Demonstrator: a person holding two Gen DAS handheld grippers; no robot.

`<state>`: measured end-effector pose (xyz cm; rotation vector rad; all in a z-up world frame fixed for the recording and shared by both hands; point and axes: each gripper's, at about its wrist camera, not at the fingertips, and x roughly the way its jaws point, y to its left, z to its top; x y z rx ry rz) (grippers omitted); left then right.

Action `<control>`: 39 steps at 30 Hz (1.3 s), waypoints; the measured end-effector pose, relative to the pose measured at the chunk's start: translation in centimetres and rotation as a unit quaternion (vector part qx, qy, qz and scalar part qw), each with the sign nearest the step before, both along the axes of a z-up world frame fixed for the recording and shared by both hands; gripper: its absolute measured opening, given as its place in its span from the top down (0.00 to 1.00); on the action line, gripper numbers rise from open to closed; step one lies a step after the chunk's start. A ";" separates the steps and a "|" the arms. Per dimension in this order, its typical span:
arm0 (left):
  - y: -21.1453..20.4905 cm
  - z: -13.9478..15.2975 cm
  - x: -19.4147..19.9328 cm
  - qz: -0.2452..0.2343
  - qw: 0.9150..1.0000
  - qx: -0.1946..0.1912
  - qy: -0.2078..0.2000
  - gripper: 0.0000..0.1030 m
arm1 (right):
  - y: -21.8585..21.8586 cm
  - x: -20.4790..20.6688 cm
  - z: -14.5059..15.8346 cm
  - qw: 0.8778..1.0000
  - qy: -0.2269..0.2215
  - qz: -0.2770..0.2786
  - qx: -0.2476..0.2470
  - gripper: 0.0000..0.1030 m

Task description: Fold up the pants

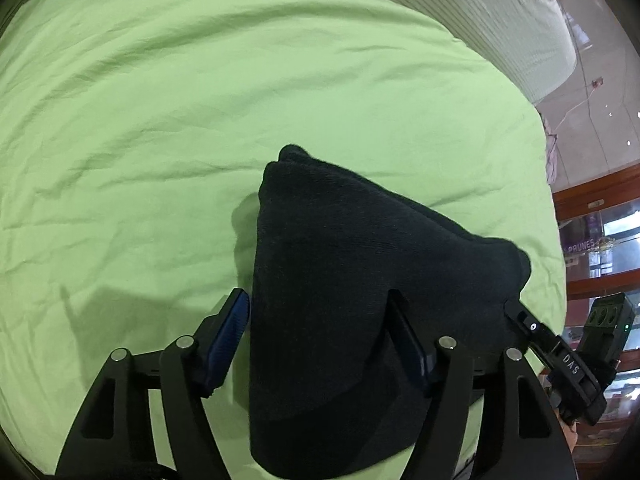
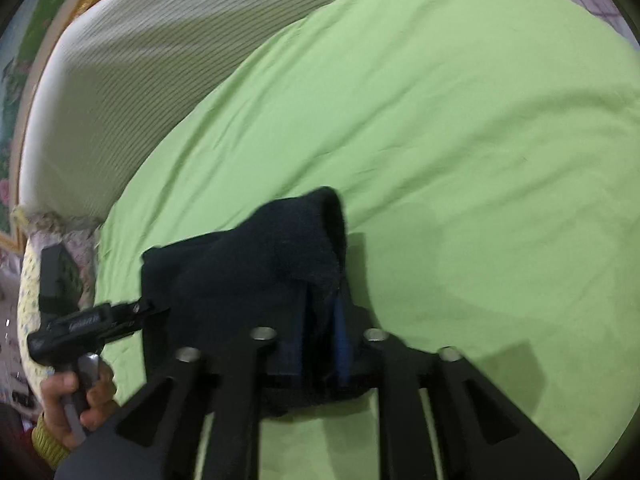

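Note:
The black pants point(image 1: 340, 280) are folded into a thick bundle, held just above the green bedsheet point(image 1: 160, 120). In the left wrist view my left gripper point(image 1: 320, 312) has its fingers spread wide, with the bundle between them. The right finger presses into the cloth; the left finger point(image 1: 230, 332) stands beside the bundle's edge. My right gripper point(image 1: 520, 316) grips the bundle's right corner. In the right wrist view my right gripper point(image 2: 324, 312) is shut on a fold of the pants point(image 2: 256, 264), and the left gripper point(image 2: 148, 306) holds the bundle's left corner.
A white ribbed mattress or pillow point(image 1: 500, 20) borders the far side of the sheet point(image 2: 460, 140) and shows in the right wrist view point(image 2: 140, 60). A wooden glass cabinet point(image 1: 600, 232) stands beyond the bed's right edge. A floral pillow point(image 2: 28, 280) lies at the left.

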<state>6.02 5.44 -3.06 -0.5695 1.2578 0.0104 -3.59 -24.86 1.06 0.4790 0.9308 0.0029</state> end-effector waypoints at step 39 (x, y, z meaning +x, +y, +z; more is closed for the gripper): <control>1.0 -0.4 -1.9 0.005 0.997 -0.071 -0.020 0.65 | 1.8 1.7 -1.6 0.996 0.004 0.061 0.072 0.57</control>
